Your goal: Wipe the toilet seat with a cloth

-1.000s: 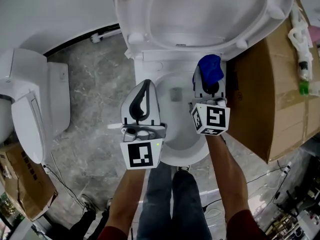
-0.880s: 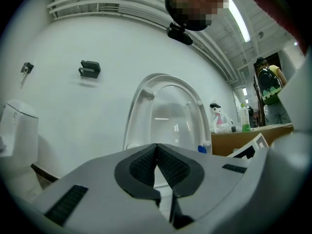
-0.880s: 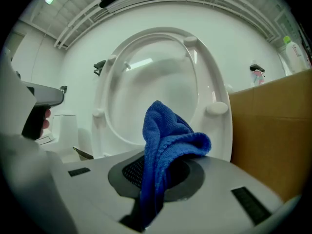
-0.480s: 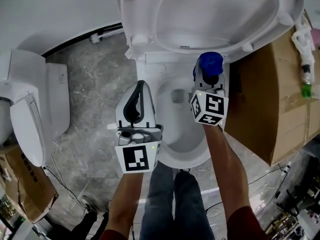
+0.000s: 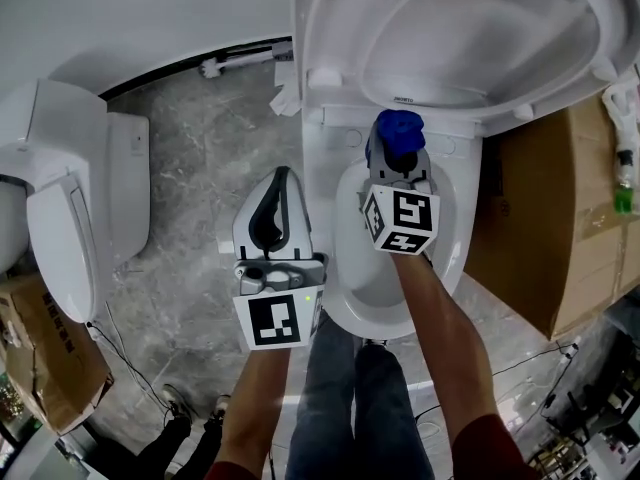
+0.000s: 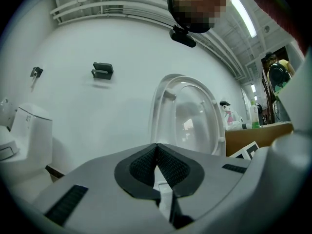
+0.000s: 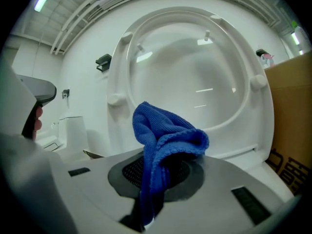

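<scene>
Blue cloth (image 5: pixel 398 131), clamped in the right hand-held gripper (image 5: pixel 399 156), hovers over the bowl (image 5: pixel 362 268) below the raised toilet seat (image 5: pixel 345 58). The left hand-held gripper (image 5: pixel 281 180) is closed and empty. A snag on the rim could pull the cloth loose into the water.

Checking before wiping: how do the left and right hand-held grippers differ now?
The left hand-held gripper is shut and empty; the right hand-held gripper is shut on the blue cloth. The right one sits over the toilet bowl; the left hangs beside it. Both face the raised seat.
</scene>
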Motion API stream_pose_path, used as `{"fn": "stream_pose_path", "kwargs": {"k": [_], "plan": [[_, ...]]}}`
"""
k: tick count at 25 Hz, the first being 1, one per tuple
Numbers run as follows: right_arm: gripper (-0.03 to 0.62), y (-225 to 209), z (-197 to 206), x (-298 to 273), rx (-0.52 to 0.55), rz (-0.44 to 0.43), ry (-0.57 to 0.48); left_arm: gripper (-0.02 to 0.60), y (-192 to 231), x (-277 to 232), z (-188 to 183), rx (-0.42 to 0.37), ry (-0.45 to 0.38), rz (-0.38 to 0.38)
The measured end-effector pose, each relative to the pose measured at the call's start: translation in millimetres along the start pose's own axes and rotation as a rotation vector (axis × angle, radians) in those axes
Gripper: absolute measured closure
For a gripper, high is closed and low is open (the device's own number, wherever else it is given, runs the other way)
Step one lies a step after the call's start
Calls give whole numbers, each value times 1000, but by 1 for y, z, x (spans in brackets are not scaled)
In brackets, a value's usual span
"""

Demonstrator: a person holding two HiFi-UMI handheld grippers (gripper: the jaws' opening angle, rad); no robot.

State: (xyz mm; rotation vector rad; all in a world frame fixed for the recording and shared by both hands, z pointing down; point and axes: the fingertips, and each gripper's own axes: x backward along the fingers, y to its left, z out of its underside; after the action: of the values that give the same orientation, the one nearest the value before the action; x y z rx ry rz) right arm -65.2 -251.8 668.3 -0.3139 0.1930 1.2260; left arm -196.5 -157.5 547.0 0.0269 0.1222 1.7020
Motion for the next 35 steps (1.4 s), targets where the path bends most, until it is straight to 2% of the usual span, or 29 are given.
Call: {"fn": "stream_pose_path", "kwargs": {"k": [7, 14, 16, 19, 22, 26, 28, 35], "plan": [[534, 58, -7, -25, 4, -93, 16, 566, 31, 8, -15, -29, -34, -42], [533, 90, -11, -42, -52, -124, 30, 566, 59, 16, -19, -30, -31, -84], [533, 89, -11, -42, -153, -129, 26, 566, 63, 17, -20, -31, -32, -88], [533, 88, -15, -41, -398, -149, 1, 566, 66, 20, -21, -31, -28, -93], [534, 90, -30, -36, -639, -183, -54, 566, 69, 23, -23, -33, -24, -102], [533, 88, -57, -27, -906, -209, -136, 566, 72, 30, -27, -42, -23, -127], [534, 88, -65, -23, -994, -203, -155, 566, 74, 33, -32, -52, -24, -141], [534, 93, -79, -7, -1138, -184, -161, 566, 79, 42, -59, -81, -37, -185]]}}
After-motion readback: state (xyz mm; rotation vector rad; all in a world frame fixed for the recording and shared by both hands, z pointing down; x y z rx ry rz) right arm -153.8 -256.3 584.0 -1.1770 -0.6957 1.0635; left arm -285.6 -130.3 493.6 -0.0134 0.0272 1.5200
